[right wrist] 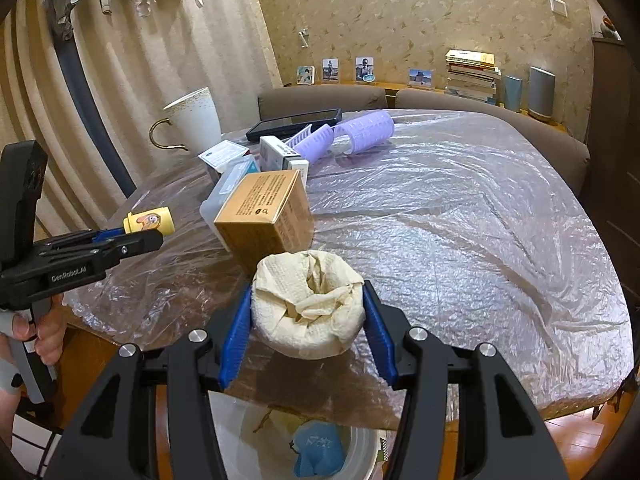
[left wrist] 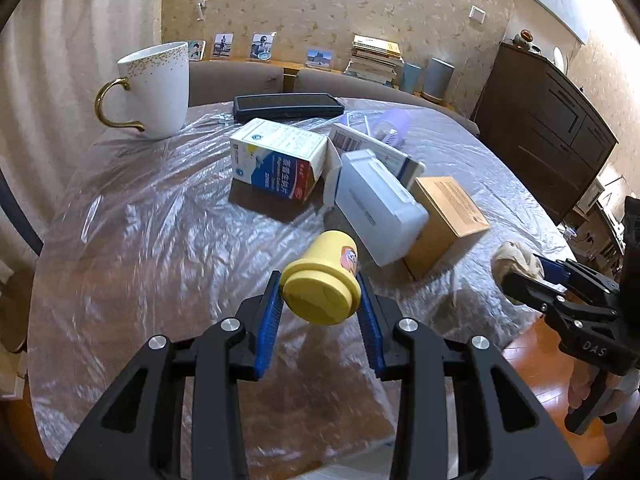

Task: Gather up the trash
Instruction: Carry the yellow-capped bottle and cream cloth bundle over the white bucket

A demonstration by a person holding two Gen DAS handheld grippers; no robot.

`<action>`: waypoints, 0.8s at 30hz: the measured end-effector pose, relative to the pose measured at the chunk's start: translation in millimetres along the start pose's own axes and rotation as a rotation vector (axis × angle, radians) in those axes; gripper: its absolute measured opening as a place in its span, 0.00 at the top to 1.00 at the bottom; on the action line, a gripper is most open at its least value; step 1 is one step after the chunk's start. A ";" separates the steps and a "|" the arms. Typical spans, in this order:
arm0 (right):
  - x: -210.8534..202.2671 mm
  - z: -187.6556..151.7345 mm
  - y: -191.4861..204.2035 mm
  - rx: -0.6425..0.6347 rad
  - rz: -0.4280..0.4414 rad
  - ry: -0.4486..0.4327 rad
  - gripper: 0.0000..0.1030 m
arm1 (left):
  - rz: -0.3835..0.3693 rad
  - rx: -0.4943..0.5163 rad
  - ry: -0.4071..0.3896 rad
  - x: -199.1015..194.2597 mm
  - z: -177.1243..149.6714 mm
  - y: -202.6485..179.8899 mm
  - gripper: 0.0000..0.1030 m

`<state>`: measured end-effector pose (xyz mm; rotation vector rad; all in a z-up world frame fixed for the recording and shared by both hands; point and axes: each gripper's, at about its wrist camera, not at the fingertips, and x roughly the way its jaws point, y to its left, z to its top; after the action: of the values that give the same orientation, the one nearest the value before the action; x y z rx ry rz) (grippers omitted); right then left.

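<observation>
Carrying step: left gripper clamps a small yellow plastic tub; right gripper pinches a crumpled beige paper wad — next, release into what looks like a white bin below.

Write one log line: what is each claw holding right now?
left gripper: shut on yellow cup | right gripper: shut on paper wad | bin: below table edge

Soft daylight glares off the plastic table cover; fisheye edges bend and darken.
</observation>
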<state>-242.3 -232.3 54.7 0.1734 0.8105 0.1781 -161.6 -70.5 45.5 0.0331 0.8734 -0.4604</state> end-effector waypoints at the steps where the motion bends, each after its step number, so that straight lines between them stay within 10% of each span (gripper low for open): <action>1: -0.8 -0.8 0.8 -0.001 0.003 0.002 0.50 | 0.001 -0.001 0.000 -2.2 -2.8 -1.7 0.63; 24: -32.9 -23.9 15.4 -0.033 0.060 0.029 0.50 | -0.021 0.004 0.012 -42.8 -47.8 -25.1 0.63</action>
<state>-283.4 -222.7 65.0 0.1641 0.8317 0.2512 -230.2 -66.8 50.3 0.0307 0.8853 -0.4825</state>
